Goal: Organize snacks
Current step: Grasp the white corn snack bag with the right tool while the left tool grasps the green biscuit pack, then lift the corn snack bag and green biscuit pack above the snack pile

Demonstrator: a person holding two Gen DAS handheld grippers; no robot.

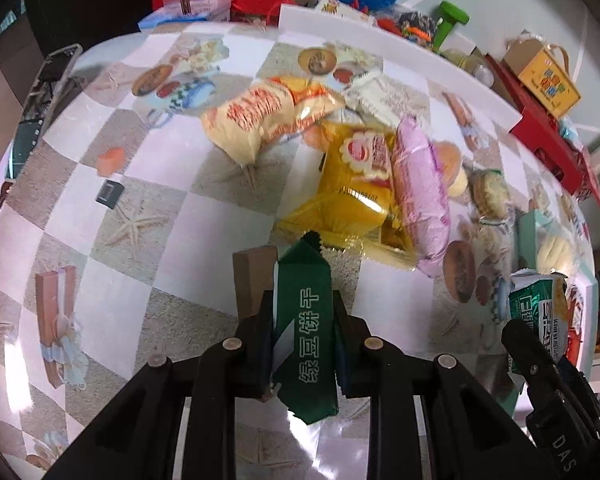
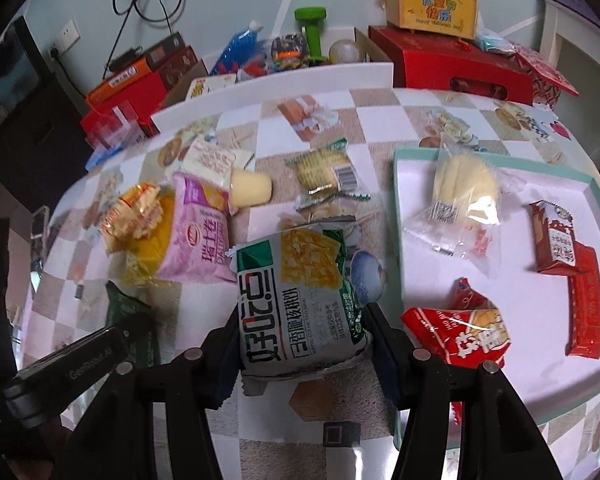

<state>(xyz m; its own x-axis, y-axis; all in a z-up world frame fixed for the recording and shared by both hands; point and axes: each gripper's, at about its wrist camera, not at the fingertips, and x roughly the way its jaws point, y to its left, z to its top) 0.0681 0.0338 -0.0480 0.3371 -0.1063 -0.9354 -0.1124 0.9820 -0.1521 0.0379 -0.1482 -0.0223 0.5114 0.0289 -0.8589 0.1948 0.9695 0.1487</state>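
My left gripper [image 1: 303,312] is shut on a narrow dark green biscuit packet [image 1: 306,332], held edge-up above the checked tablecloth. Beyond it lie a yellow snack bag [image 1: 352,184], a pink roll packet [image 1: 420,188] and a cream-orange bag [image 1: 260,116]. My right gripper [image 2: 300,320] is shut on a grey-and-green snack bag [image 2: 296,292] with a yellow picture, lifted off the cloth. To its right sits a white tray with a teal rim [image 2: 416,151] holding a clear-wrapped pale bun [image 2: 460,188] and red packets [image 2: 460,336]. The left gripper's body [image 2: 68,364] shows at lower left there.
Loose snacks lie mid-table: a pale cake cup [image 2: 248,188] and green-edged cracker packs [image 2: 324,168]. A white board [image 2: 268,92] stands along the far edge with red boxes [image 2: 448,64], a green dumbbell [image 2: 312,32], a yellow gift box [image 2: 432,4] and a blue bottle behind it.
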